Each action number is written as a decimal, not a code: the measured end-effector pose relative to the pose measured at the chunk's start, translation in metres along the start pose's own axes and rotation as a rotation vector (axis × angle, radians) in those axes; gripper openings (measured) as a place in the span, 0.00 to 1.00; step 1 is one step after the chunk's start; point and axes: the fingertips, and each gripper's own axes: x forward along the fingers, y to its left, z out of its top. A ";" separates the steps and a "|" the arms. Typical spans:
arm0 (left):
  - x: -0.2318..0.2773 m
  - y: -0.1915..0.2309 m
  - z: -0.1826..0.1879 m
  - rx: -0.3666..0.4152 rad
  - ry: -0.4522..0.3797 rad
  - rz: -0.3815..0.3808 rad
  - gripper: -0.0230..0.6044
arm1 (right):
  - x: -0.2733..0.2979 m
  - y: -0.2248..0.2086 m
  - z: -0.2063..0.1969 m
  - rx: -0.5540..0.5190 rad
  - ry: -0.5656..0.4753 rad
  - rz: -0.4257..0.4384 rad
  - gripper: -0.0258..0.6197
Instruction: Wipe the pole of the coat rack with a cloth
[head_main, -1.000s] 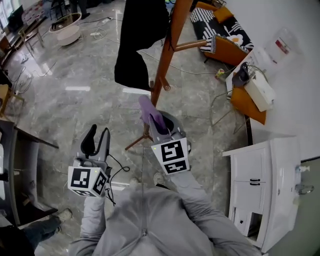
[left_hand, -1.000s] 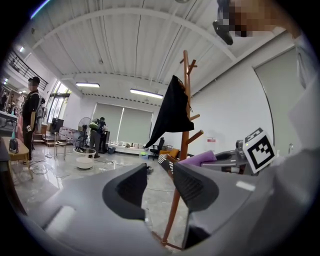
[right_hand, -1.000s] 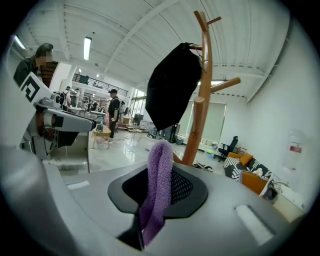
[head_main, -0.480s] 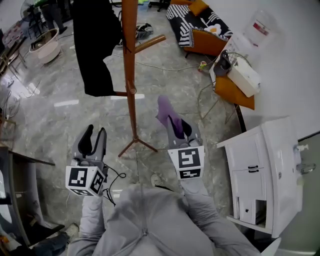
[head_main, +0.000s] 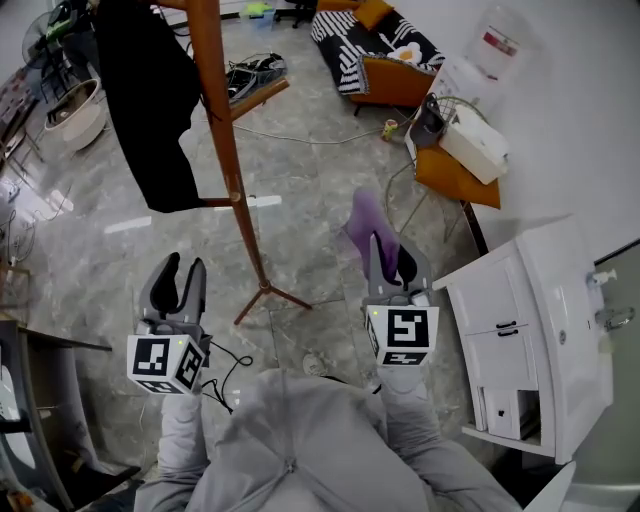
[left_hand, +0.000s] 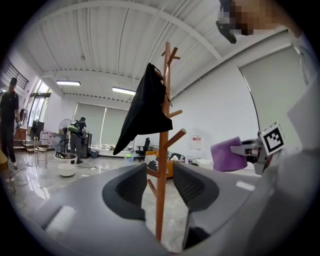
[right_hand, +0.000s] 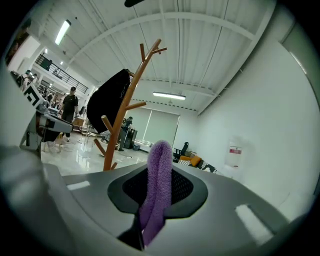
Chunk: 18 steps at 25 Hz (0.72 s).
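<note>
the right gripper (head_main: 390, 262) has its jaws clamped on a folded purple terry cloth (head_main: 364, 224), which sticks up out of them, held clear of the reddish-brown wooden coat rack pole (head_main: 229, 165) and not touching it. the left gripper (head_main: 181, 284) has its jaws spread apart with nothing in them, and in the left gripper view the pole shows through the gap, farther off. the pole stands on the grey marble floor (head_main: 310, 190) ahead, between the two grippers, with a black garment (head_main: 150, 100) hanging on its left side.
</note>
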 end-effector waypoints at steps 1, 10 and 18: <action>0.001 -0.001 0.001 0.005 0.000 -0.001 0.31 | -0.002 -0.005 0.002 0.008 -0.012 -0.010 0.12; 0.006 0.005 0.012 0.034 -0.014 0.022 0.31 | -0.005 -0.028 0.011 0.059 -0.068 -0.044 0.12; 0.003 0.012 0.016 0.043 -0.018 0.045 0.31 | 0.003 -0.028 0.017 0.065 -0.095 -0.038 0.12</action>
